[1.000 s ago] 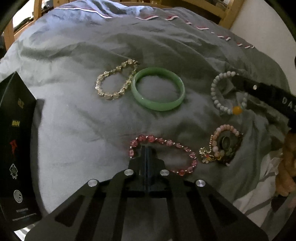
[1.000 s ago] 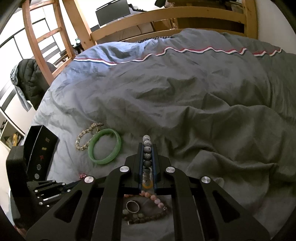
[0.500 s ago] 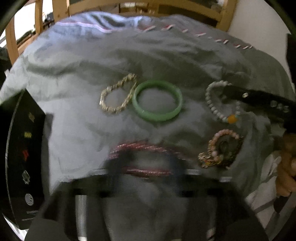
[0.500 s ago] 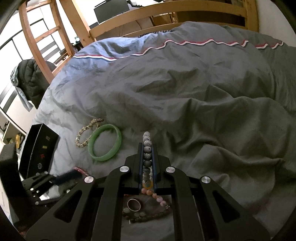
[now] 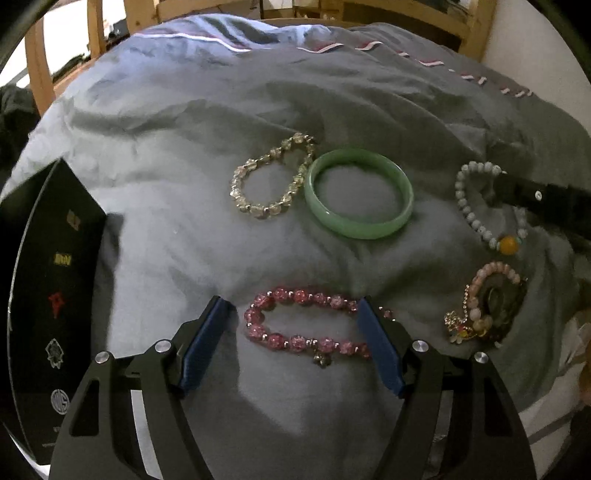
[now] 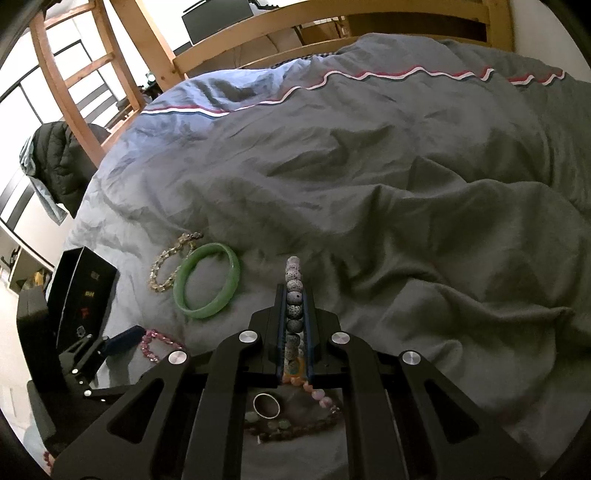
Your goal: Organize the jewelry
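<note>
A pink bead bracelet [image 5: 295, 341] lies flat on the grey duvet [image 5: 166, 229]. My left gripper [image 5: 291, 301] straddles it, jaws closing; the pads do not press it, though the right finger covers its right end. My right gripper [image 6: 294, 288] is shut on a grey-white bead bracelet [image 6: 294, 273], which it holds stretched along its fingers just above the duvet. That bracelet [image 5: 469, 210] carries an orange bead. A green bangle [image 5: 358, 195] and a pale crystal bracelet [image 5: 266, 177] lie side by side farther back.
A black box [image 5: 51, 295] stands open at the left edge. A pile of jewelry [image 5: 487, 306] with a silver ring [image 6: 266, 405] lies under my right gripper. A wooden bed frame [image 6: 258, 26] and a dark jacket [image 6: 62, 162] stand beyond the duvet.
My left gripper was shut over the pink bracelet and has spread wide around it, with the view tipping slightly. My right gripper has kept its hold on the grey-white bracelet.
</note>
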Demonstrator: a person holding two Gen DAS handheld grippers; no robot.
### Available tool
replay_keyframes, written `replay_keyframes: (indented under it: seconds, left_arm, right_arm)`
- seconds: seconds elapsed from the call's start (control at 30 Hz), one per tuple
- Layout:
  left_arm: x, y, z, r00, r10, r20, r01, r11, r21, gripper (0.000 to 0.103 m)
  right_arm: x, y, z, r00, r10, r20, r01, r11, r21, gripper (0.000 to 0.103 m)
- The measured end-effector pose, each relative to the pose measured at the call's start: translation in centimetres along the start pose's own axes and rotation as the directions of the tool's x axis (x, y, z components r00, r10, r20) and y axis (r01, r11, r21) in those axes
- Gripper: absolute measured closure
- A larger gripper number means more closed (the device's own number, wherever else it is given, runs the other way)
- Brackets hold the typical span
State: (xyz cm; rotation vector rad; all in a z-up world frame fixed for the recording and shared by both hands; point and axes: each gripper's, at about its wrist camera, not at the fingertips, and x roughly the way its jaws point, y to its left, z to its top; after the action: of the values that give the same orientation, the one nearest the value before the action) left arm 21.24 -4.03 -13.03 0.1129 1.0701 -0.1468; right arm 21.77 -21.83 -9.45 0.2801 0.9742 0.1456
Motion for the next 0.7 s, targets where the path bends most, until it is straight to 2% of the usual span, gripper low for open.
replay_keyframes:
  seconds: [0.03, 0.1, 0.13, 0.17, 0.27, 0.43, 0.57, 0.7]
  left_arm:
    - [0.0, -0.1, 0.0, 1.000, -0.007, 0.001, 0.007, 1.000, 0.007, 0.043]
    - [-0.1, -0.1, 0.1, 1.000, -0.015, 0.001, 0.015, 1.000, 0.010, 0.068]
    - [-0.2, 0.0, 0.1, 1.000, -0.022, -0.002, 0.022, 1.000, 0.005, 0.076]
    - [-0.2, 0.1, 0.1, 1.000, -0.028, -0.006, 0.028, 1.000, -0.001, 0.092]
    - [-0.2, 0.7, 0.2, 0.998, -0.058, -0.019, 0.058, 0.998, -0.037, 0.095]
    - [-1.3, 1.0, 0.0, 0.996, -0.088, 0.011, 0.089, 0.994, -0.058, 0.096]
    - [-3.2, 1.1, 0.1, 0.991, -0.122, 0.048, 0.126, 0.989, -0.084, 0.096]
    - [-5.9, 0.7, -0.7, 0.988, -0.126, 0.088, 0.133, 0.988, -0.077, 0.096]
  right_arm:
    - [0.0, 0.0, 0.0, 1.000, -0.002, 0.000, 0.002, 1.000, -0.001, 0.094]
    - [0.0, 0.0, 0.0, 1.000, -0.006, 0.000, 0.006, 1.000, -0.002, 0.094]
    - [-0.1, 0.1, 0.0, 1.000, -0.006, 0.001, 0.006, 1.000, -0.002, 0.094]
    - [-0.1, 0.2, 0.0, 1.000, -0.007, 0.002, 0.007, 1.000, -0.005, 0.094]
    - [-0.3, 0.4, -0.1, 1.000, -0.012, 0.006, 0.012, 1.000, -0.014, 0.094]
    - [-1.5, 0.5, -0.5, 1.000, -0.016, 0.017, 0.016, 1.000, -0.016, 0.094]
    - [-3.5, 1.1, -0.9, 0.999, -0.004, 0.034, 0.005, 1.000, -0.029, 0.094]
    - [-6.1, 2.4, -1.5, 0.998, -0.003, 0.059, 0.008, 0.997, -0.082, 0.094]
